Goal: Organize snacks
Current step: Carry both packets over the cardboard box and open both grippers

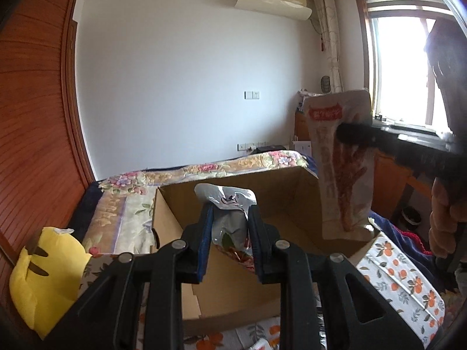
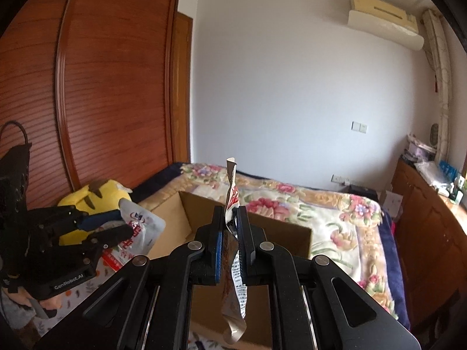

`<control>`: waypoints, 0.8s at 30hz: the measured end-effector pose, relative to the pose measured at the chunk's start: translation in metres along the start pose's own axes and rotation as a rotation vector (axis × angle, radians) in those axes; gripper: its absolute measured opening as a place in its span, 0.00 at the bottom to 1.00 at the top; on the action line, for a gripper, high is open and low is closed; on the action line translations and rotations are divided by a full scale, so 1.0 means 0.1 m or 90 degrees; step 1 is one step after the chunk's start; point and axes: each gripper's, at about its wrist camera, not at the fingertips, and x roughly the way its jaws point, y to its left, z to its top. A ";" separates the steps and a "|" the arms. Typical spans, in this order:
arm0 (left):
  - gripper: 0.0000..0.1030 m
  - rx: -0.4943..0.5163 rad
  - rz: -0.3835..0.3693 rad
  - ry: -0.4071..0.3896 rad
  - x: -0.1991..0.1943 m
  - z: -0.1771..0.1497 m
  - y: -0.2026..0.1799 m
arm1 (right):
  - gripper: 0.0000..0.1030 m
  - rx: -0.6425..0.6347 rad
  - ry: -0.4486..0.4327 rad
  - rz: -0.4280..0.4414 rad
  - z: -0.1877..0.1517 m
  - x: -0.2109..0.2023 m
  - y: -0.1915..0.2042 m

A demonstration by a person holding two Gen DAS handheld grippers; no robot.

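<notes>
A: Left claw [image 1: 229, 230] is clamped on a silver packet [image 1: 230, 221], low centre of its view, packet hanging over the open box [image 1: 233, 285].

B: And the right claw [image 2: 230, 245] is pinched tight on a tall pouch [image 2: 235, 262], seen edge-on, dead centre, also above the box. From the left camera that same pouch [image 1: 341, 160] hangs at right, printed face out, over the box's right wall.

A: So two snacks in the air, both poised over the box. How far along, would you say?

B: Early or middle, I'd judge. Neither one is in yet. More wrappers peek out at the bottom edge of the left view, so there's likely more to collect.

A: Anything inside the box already?

B: Can't tell. The claws and their mounts block most of the floor; the bare cardboard I can see holds nothing.

A: Print on the packets?

B: Too blurred to read. The bed [image 2: 335, 213] carries it all, and a yellow plush [image 1: 43, 271] sits at lower left, partly cut off.
</notes>
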 end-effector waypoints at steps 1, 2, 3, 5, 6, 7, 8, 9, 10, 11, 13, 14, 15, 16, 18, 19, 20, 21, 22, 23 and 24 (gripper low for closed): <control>0.22 -0.003 -0.001 0.008 0.07 -0.04 0.00 | 0.06 0.002 0.007 0.001 -0.04 0.08 0.00; 0.22 -0.006 -0.003 0.014 0.12 -0.07 0.01 | 0.06 0.005 0.015 0.002 -0.08 0.16 -0.02; 0.22 -0.009 -0.004 0.019 0.19 -0.07 0.03 | 0.06 0.009 0.023 0.004 -0.13 0.24 -0.03; 0.22 -0.015 -0.006 0.030 0.28 -0.10 0.02 | 0.06 0.014 0.039 0.005 -0.23 0.38 -0.06; 0.22 -0.017 -0.007 0.036 0.33 -0.12 0.02 | 0.06 0.018 0.049 0.006 -0.30 0.47 -0.08; 0.22 -0.017 -0.009 0.043 0.36 -0.14 0.01 | 0.06 0.021 0.058 0.005 -0.35 0.53 -0.10; 0.22 -0.016 -0.009 0.047 0.39 -0.16 0.00 | 0.06 0.024 0.065 0.004 -0.39 0.58 -0.11; 0.22 -0.015 -0.010 0.052 0.42 -0.18 0.00 | 0.06 0.030 0.076 0.005 -0.45 0.64 -0.14; 0.22 -0.015 -0.011 0.056 0.44 -0.20 -0.01 | 0.06 0.032 0.084 0.004 -0.48 0.68 -0.15; 0.23 -0.018 -0.014 0.060 0.47 -0.21 -0.01 | 0.06 0.034 0.090 0.003 -0.52 0.72 -0.15; 0.26 -0.021 -0.015 0.065 0.52 -0.23 -0.02 | 0.06 0.036 0.103 0.003 -0.59 0.78 -0.16; 0.27 -0.021 -0.013 0.065 0.54 -0.24 -0.03 | 0.06 0.037 0.108 0.002 -0.61 0.80 -0.16; 0.28 -0.019 -0.010 0.068 0.55 -0.24 -0.05 | 0.06 0.038 0.113 0.006 -0.64 0.82 -0.15; 0.29 -0.018 -0.009 0.070 0.56 -0.24 -0.06 | 0.07 0.038 0.117 0.009 -0.66 0.83 -0.14; 0.31 -0.016 -0.010 0.072 0.55 -0.24 -0.07 | 0.11 0.038 0.119 0.009 -0.69 0.84 -0.12; 0.31 -0.015 -0.009 0.073 0.55 -0.25 -0.08 | 0.11 0.038 0.121 0.012 -0.70 0.83 -0.11; 0.32 -0.012 -0.008 0.075 0.52 -0.25 -0.09 | 0.15 0.039 0.125 0.015 -0.70 0.82 -0.10; 0.33 -0.011 -0.009 0.076 0.51 -0.25 -0.08 | 0.17 0.039 0.128 0.023 -0.70 0.81 -0.12; 0.33 -0.009 -0.010 0.076 0.47 -0.25 -0.10 | 0.21 0.036 0.130 0.027 -0.69 0.81 -0.11; 0.34 -0.009 -0.011 0.075 0.45 -0.25 -0.09 | 0.26 0.031 0.134 0.029 -0.69 0.80 -0.09; 0.34 -0.008 -0.013 0.074 0.42 -0.26 -0.10 | 0.29 0.029 0.133 0.028 -0.68 0.78 -0.10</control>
